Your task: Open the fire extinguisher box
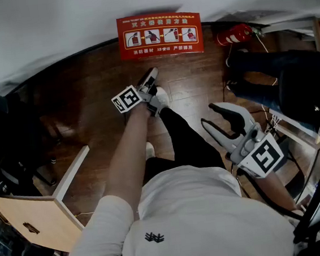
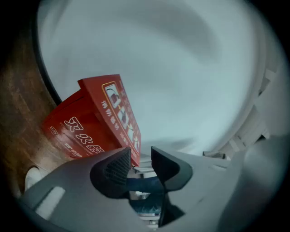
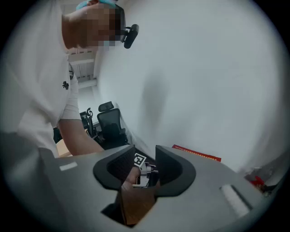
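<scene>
left arm (image 1: 128, 156) stretches straight toward the fire extinguisher box (image 1: 160, 35), left gripper (image 1: 150, 81) jaws parted and empty (right gripper (image 1: 209, 115) held back by the torso (image 1: 196, 206), likewise parted).

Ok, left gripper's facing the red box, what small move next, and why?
Probably ease the left gripper forward onto the red box at its near corner. The jaws stand apart with nothing between them, and the box sits just beside one jaw, apparently not yet gripped.
</scene>
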Tool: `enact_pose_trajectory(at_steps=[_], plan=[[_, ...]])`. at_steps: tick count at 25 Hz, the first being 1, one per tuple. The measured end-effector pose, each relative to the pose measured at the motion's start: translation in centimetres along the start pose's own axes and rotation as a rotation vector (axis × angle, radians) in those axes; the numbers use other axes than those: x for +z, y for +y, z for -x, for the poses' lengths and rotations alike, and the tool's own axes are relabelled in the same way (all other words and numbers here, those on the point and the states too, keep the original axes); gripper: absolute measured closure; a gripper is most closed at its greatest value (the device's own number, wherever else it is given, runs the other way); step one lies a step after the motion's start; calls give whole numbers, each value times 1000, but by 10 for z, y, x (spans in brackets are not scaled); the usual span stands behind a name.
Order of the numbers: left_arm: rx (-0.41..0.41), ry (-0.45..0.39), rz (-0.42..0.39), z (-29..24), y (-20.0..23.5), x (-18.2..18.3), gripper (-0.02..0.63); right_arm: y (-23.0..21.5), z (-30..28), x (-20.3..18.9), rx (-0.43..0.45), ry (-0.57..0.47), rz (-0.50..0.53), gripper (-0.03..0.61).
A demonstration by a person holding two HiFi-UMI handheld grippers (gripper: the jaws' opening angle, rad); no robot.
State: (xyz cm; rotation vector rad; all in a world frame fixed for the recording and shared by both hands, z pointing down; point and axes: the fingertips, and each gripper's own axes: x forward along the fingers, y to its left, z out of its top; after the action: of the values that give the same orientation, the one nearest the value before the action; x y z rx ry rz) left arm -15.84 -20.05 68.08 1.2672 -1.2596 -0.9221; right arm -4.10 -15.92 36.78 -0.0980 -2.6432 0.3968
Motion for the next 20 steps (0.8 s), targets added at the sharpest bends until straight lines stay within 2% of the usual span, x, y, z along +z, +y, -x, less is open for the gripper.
enact_pose_trajectory(at_steps=[6,10,11,13,14,15,18,20], plan=[[62,-130,120,-51,50,41,454,-62,-15,-4,-10,58,-53,453],[93,-171,120,-61,63,52,436,-85,-19,-5,-7,70,-90,454],[97,-183,145,-61,65,52,437,-88,-19,-6,-5,73,-98,454],[95,-204,197,-61,67,52,442,-93,-18,-8,-3,77,-112,454],[87,-209,208,-60,66,53,461,-94,-18,-9,-2,77,-116,456],[73,-212,215,-60,63,54,508,-95,-18,-10,-1,78,-120,457],[62,-217,222,-57,53,56,513,-94,-19,-12,5,74,-129,459],[22,-241,264,-53,31,57,520,-90,-18,-14,14,62,-132,460]])
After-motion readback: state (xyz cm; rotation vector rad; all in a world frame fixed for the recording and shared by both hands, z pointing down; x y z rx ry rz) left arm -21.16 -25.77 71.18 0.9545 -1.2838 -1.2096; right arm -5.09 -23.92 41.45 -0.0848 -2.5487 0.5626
